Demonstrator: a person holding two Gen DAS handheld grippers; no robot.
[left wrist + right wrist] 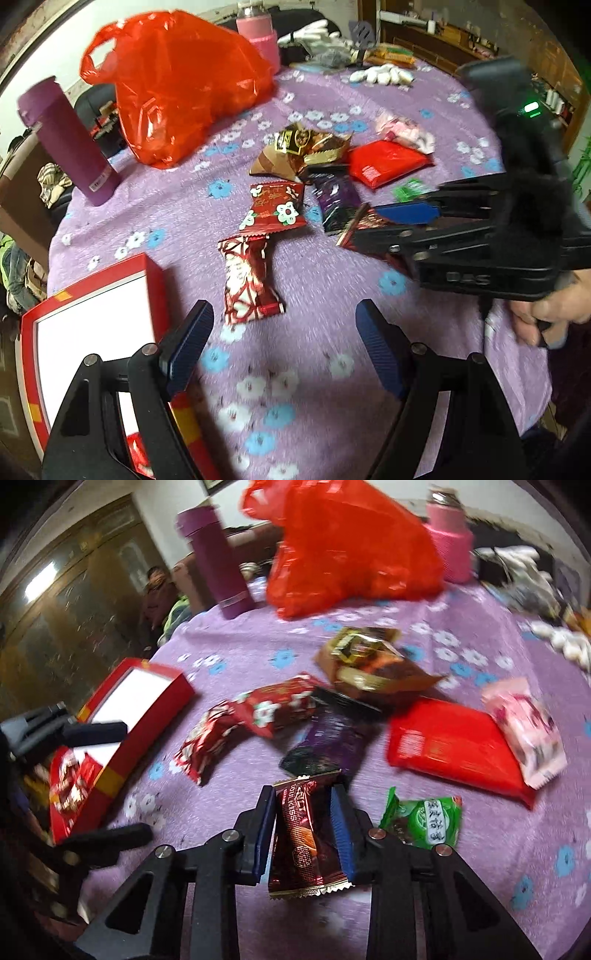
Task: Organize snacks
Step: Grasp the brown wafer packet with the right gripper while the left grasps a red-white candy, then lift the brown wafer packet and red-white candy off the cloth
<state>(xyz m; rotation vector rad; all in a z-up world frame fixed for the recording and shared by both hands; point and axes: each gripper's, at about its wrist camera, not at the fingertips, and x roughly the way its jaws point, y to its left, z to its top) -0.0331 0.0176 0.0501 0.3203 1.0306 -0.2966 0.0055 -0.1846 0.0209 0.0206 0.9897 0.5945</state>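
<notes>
My right gripper (pixel 303 797) is shut on a dark red-brown snack packet (pixel 306 849), just above the purple flowered cloth; the left wrist view shows it too (pixel 365 226). Open and empty, my left gripper (pixel 283 314) hovers just short of a red patterned packet (pixel 247 280), beside the open red box (pixel 155 273). That box (pixel 159 701) holds one red packet (pixel 70 775). More snacks lie loose mid-table: a red flowered packet (pixel 275 210), a purple one (pixel 336 199), a gold-brown one (pixel 303 147), a flat red one (pixel 388 162), a pink one (pixel 406 133) and a green one (pixel 424 821).
A red plastic bag (pixel 181 85), a purple flask (pixel 70 140) and a pink flask (pixel 258 33) stand at the table's far side. White gloves and clutter (pixel 380 75) lie at the back right. A person (pixel 159 590) sits beyond the table.
</notes>
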